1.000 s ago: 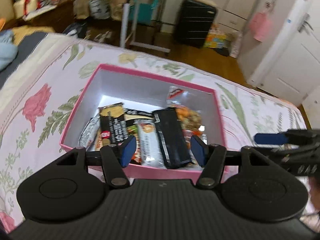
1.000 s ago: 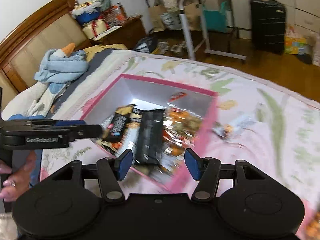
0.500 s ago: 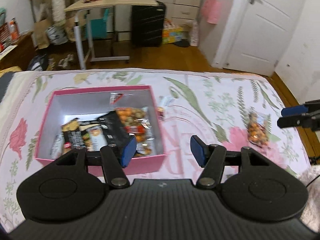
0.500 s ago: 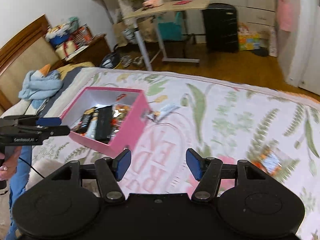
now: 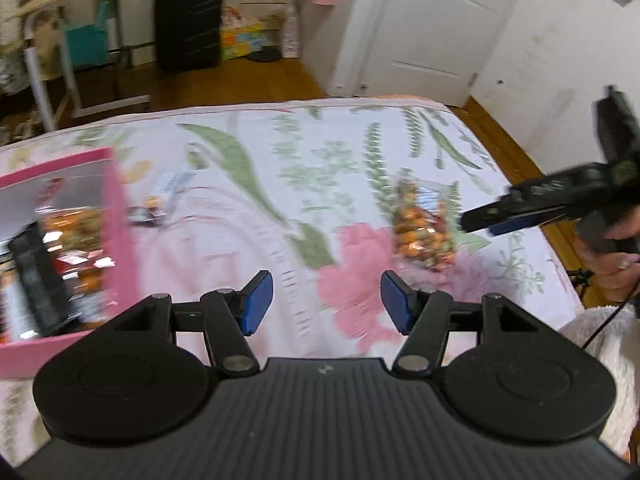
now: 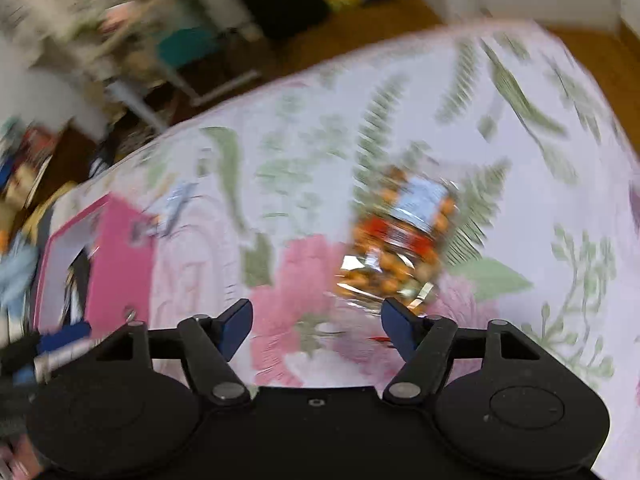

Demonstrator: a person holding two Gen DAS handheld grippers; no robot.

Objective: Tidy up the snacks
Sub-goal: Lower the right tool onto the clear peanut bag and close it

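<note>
A clear bag of orange snacks (image 5: 424, 232) (image 6: 400, 248) lies on the flowered bedspread (image 5: 320, 168), right of the pink box (image 5: 116, 232) (image 6: 124, 248) that holds several packets. A small packet (image 5: 160, 204) (image 6: 168, 212) lies just outside the box's right wall. My left gripper (image 5: 326, 306) hangs open over bare bedspread between box and bag, nothing between its fingers. My right gripper (image 6: 316, 330) hovers just short of the orange bag, its jaws opening and empty; in the left wrist view its fingers (image 5: 516, 216) reach in from the right beside the bag.
The bed's far edge meets a wooden floor (image 5: 240, 80) with a black suitcase (image 5: 188, 20), a desk frame (image 5: 60, 60) and a white door (image 5: 432, 28). A person's hand (image 5: 612, 256) holds the right gripper at the bed's right edge.
Both grippers have swung right, away from over the pink box, toward the orange snack bag. The right gripper's jaws stand wider than before and sit closer to the bag.
</note>
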